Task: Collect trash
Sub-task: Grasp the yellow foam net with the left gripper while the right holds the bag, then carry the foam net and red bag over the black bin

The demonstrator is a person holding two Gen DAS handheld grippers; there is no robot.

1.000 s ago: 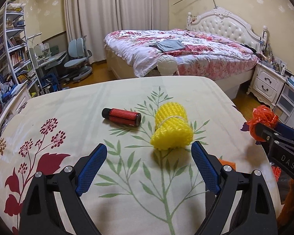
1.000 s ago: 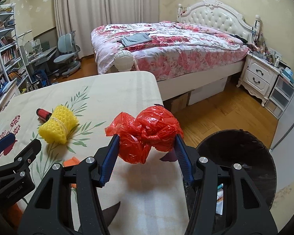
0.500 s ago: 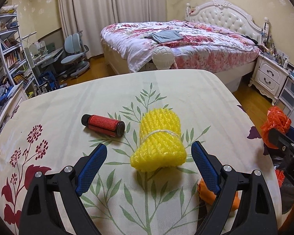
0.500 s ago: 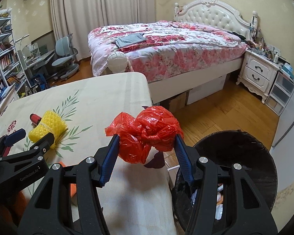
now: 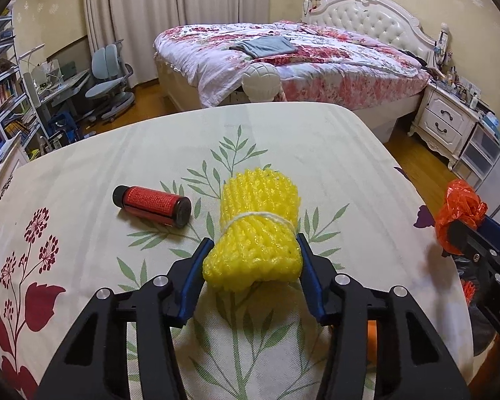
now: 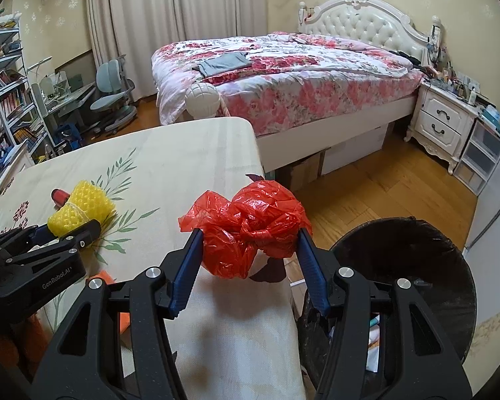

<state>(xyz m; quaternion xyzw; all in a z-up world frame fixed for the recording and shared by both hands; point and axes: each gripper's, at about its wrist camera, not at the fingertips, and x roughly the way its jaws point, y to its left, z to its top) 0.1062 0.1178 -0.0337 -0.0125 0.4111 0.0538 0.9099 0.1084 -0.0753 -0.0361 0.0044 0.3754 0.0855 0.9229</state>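
Left gripper [image 5: 253, 260] clamped on yellow foam net bundle [image 5: 256, 230], mid-bench [image 5: 316, 140], at string-tied waist. Judged light, spongy, compressible; hold near waist.
Right gripper [image 6: 250, 250] pinching red plastic bag [image 6: 250, 223] at bench right edge, beside bin [image 6: 403, 266]. Flimsy, slippery.

Bench [image 5: 316, 140] has a cream cloth printed with green leaves and dark red flowers. Past its far edge: bed [image 6: 300, 76] with floral quilt, a folded grey garment [image 6: 223, 63] on top, tufted white headboard [image 6: 366, 26]. White nightstand [image 6: 443, 123] right of the bed, bookshelf [image 6: 6, 83] and grey desk chair [image 6: 111, 96] off the far-left corner, curtains [image 6: 170, 10] on the back wall.
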